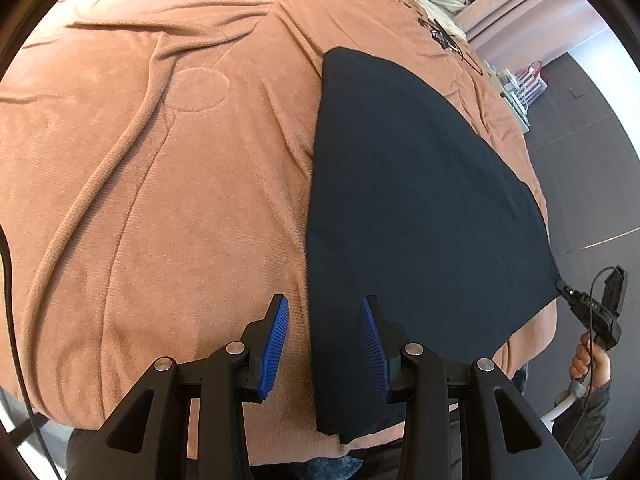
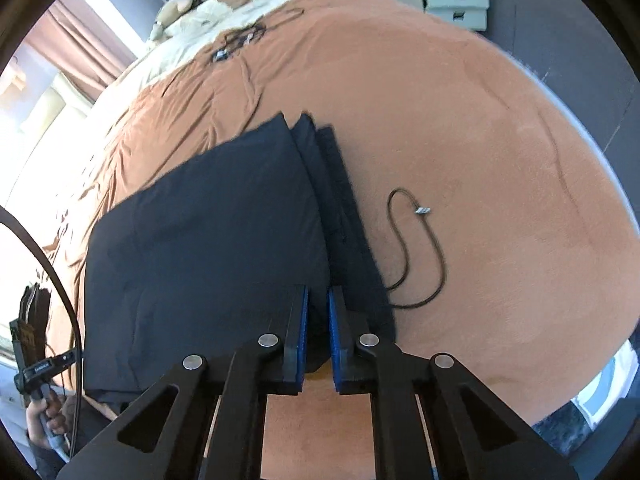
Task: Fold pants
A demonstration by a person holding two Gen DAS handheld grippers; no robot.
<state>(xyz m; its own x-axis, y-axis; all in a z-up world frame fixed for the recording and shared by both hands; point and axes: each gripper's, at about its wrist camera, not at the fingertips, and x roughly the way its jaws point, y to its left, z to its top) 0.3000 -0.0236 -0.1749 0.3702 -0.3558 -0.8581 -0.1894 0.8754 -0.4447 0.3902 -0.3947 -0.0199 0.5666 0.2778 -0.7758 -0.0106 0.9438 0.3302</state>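
Note:
Dark navy pants (image 1: 412, 208) lie folded flat on an orange-brown blanket (image 1: 160, 160) on a bed. My left gripper (image 1: 325, 312) is open above the pants' near left edge, one blue pad on each side of that edge. My right gripper (image 2: 318, 320) is shut on the pants (image 2: 208, 248) at the waistband corner, with dark cloth between its blue pads. It also shows in the left wrist view (image 1: 566, 290), pinching the pants' right corner. The pants' drawstring (image 2: 416, 248) trails loose on the blanket.
A tangle of black cable (image 1: 444, 36) lies at the far end of the blanket (image 2: 480, 140). Soft toys (image 2: 180, 4) and a cream cover sit at the head of the bed. A white drawer unit (image 2: 456, 0) stands beside the bed. Dark floor (image 1: 592, 152) lies at right.

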